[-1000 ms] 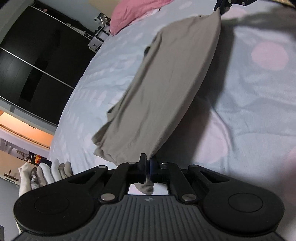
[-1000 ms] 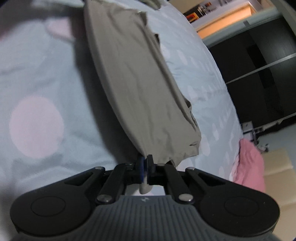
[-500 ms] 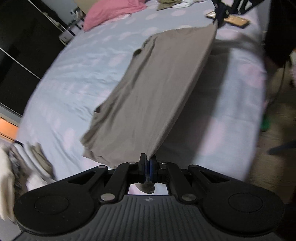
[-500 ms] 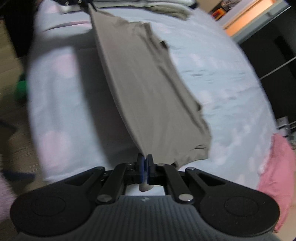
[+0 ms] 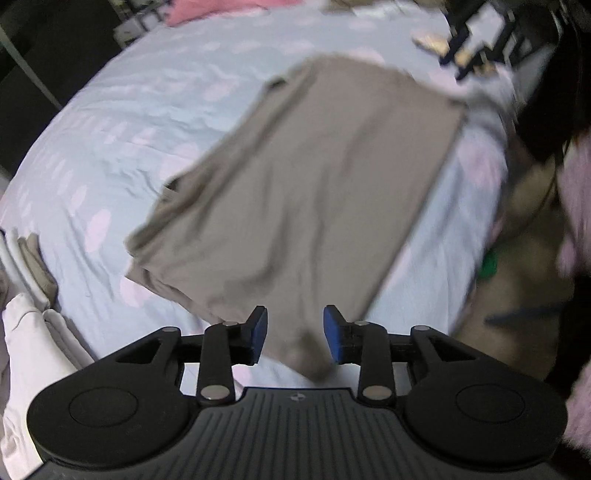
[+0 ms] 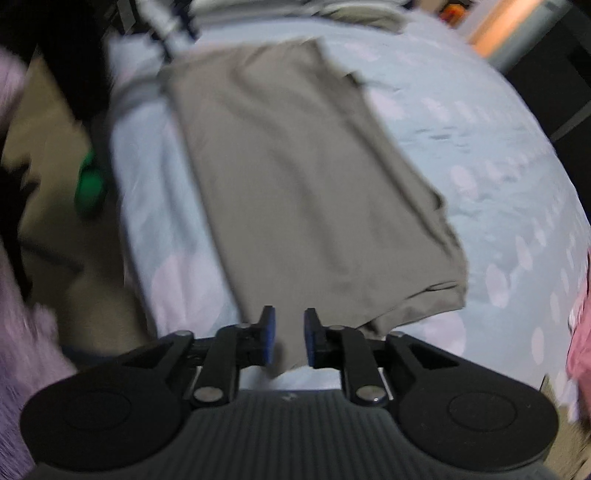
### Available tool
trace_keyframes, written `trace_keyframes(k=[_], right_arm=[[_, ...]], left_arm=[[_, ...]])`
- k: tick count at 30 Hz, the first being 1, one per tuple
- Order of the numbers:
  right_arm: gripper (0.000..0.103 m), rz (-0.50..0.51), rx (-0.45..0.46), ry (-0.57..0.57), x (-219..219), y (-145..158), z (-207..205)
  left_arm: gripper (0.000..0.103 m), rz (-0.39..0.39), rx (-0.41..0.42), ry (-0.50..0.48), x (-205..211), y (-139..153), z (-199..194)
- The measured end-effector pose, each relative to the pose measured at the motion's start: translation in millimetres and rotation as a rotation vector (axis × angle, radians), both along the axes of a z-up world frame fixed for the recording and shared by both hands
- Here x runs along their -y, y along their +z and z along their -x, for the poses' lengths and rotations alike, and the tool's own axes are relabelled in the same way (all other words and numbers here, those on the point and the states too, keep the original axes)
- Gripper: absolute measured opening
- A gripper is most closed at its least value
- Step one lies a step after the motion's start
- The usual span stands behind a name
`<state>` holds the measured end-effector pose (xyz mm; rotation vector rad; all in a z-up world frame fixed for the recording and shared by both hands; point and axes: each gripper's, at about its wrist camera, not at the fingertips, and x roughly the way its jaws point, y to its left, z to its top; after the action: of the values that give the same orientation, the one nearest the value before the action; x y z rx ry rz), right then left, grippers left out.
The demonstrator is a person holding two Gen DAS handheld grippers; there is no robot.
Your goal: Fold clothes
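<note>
Left claw (image 5: pixel 294 334) just opening (shirt (image 5: pixel 295 192) corner between), right claw (image 6: pixel 289 338) likewise

The garment (image 5: pixel 314 192) lies on the bed (image 5: pixel 122 122); folded clothes (image 5: pixel 33 258) to its left.

Right tool (image 6: pixel 289 338): blue pads parted, jaws have just been opening; a corner of the cloth lies between them, neither pad pressing on it.
Garment (image 6: pixel 306 177): taupe, folded to a long panel, lying along the bed near its left edge; picture blurred.
Bed (image 6: pixel 480 155): pale blue cover with pink dots.
Far end of bed: the other tool (image 6: pixel 166 26), dark and blurred, near the garment's far corner.
Floor left of bed: a green object (image 6: pixel 88 188).
Right edge of bed: pink fabric (image 6: pixel 580 332).
</note>
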<state>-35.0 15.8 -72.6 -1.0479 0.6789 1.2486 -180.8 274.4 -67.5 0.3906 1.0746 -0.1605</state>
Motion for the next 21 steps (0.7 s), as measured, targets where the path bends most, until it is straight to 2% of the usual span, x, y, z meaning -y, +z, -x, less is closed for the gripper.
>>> trace_keyframes(k=[6, 7, 9, 11, 17, 20, 21], right_arm=[[0.026, -0.113, 0.012, -0.198, -14, 11, -50], [0.028, -0.129, 0.001, -0.235, -17, 12, -60], [0.036, -0.158, -0.027, -0.306, -23, 10, -79], [0.036, -0.177, -0.060, -0.370, -29, 6, -99], [0.038, -0.216, -0.131, -0.535, -43, -11, -157], [0.038, -0.224, -0.171, -0.611, -49, -23, -183], [0.038, -0.224, -0.187, -0.628, -51, -27, -190]], left_arm=[[0.032, -0.072, 0.115, 0.110, -35, 8, -49], [0.034, -0.078, 0.136, 0.137, -43, 7, -58], [0.045, -0.082, 0.164, 0.177, -59, 3, -74], [0.045, -0.084, 0.162, 0.210, -73, -5, -89], [0.045, 0.014, 0.109, 0.338, -114, -34, -118], [0.042, 0.064, 0.100, 0.368, -128, -45, -122], [0.037, 0.080, 0.109, 0.381, -131, -47, -123]])
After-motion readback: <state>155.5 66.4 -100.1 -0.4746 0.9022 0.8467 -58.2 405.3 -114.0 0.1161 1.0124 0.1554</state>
